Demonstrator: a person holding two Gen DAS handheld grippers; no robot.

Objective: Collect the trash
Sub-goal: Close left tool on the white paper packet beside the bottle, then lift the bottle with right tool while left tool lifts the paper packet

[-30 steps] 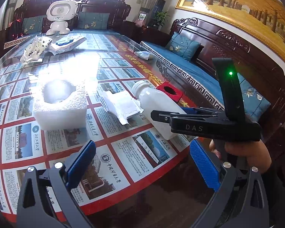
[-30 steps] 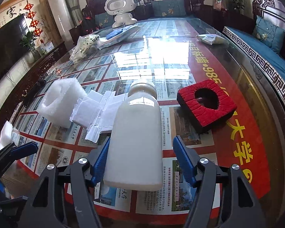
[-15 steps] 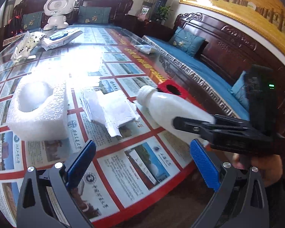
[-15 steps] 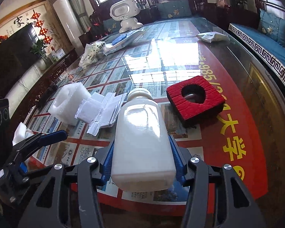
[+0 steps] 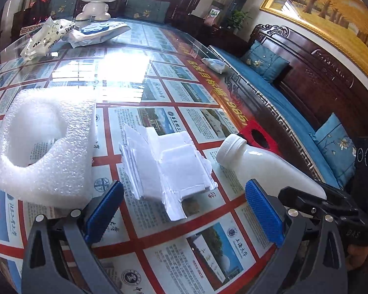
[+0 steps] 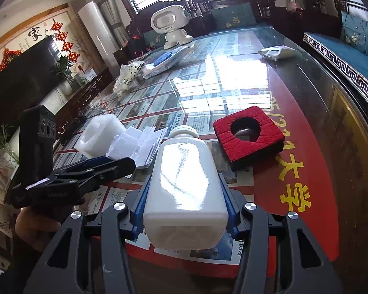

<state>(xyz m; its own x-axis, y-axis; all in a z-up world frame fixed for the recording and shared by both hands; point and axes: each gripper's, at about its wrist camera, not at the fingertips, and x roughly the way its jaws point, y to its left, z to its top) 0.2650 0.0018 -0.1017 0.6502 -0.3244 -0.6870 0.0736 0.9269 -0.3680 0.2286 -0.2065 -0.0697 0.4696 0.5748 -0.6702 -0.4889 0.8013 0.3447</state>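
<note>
Two blue pads of the left gripper (image 5: 182,212) stood wide apart in the left wrist view, with nothing between them, above the glass worktop (image 5: 159,93). Just ahead of them lay a pile of torn white packaging (image 5: 169,169), and to its left a white foam block (image 5: 46,144) with a round hollow. To the right, the white plastic bottle (image 5: 265,169) slanted off the surface, cap end forward, its base hidden behind the right gripper (image 5: 314,201). This view alone showed the gold-framed painting (image 5: 331,14) and only a red corner of the red foam square (image 5: 255,132) behind the bottle.

The right wrist view showed what the other could not: the right gripper's (image 6: 184,205) blue pads pressed against both sides of the bottle (image 6: 184,183), clamping it near its base, clear of the worktop (image 6: 306,112). The red foam square (image 6: 247,137) lay whole, just right of the cap, its round hole visible. The left gripper (image 6: 85,174) appeared from the side at left, held by a hand (image 6: 36,225), with the foam block (image 6: 100,134) and torn packaging (image 6: 139,144) beyond it. A white robot toy (image 6: 171,24) stood at the far end.
</note>
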